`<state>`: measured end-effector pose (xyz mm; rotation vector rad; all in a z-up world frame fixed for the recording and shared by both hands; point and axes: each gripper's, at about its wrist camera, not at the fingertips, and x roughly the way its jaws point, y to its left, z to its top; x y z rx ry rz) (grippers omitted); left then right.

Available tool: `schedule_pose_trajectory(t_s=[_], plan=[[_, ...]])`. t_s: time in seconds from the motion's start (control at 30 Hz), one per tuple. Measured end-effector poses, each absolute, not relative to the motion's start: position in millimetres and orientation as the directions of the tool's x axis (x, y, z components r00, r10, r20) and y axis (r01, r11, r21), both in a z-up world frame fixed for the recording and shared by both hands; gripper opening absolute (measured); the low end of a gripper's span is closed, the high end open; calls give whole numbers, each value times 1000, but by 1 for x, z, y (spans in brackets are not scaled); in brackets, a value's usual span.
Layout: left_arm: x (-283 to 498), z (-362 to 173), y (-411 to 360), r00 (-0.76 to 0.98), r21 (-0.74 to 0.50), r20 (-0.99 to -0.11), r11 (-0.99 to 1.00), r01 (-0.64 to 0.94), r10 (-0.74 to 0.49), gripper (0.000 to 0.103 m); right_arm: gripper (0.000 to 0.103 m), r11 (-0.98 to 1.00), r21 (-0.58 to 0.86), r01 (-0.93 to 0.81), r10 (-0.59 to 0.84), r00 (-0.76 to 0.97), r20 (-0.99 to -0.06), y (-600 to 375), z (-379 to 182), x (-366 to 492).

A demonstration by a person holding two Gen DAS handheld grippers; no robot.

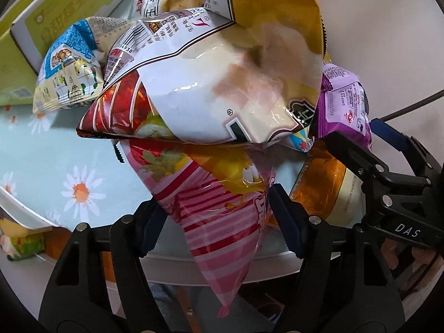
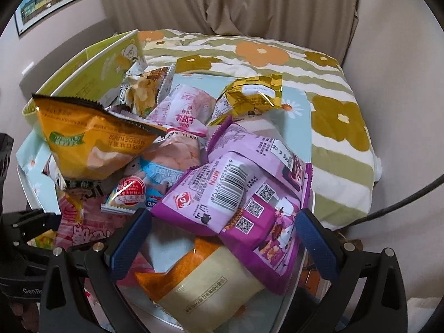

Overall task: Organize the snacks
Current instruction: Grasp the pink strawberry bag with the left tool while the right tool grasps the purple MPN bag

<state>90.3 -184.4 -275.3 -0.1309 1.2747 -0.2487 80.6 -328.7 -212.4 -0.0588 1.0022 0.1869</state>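
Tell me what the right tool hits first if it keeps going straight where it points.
Most likely the purple snack packs lying between the open right tool fingers; depth is hard to judge.

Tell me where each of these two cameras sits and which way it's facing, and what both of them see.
Left wrist: on the left gripper, looking steeply down at the pink striped bag between its fingers; the right gripper shows at right.
Right wrist: on the right gripper, angled down over the snack pile toward a flowered bedspread; its jaws stand open around the purple packet.
Shared: pink striped bag, purple packet, orange barbecue bag.
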Motion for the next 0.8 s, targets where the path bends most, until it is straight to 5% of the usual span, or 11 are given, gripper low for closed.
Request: schedule_pose_trajectory(t_s=[0.57,0.67,0.8], plan=[[89,-271,-178,255,-252,-926,959,127,-277,60,103,975,-53,-217,83,569,-818,-334,-222,94],[80,-268,-173,252,-260,-925,957,128,-285,59,91,980,-47,-194,78,586,-807,-338,-224,103],[72,-263,-164,250,-271,-923,955,121,-293,58,60,980,-93,-177,30,591,-806,-337,-228,107]])
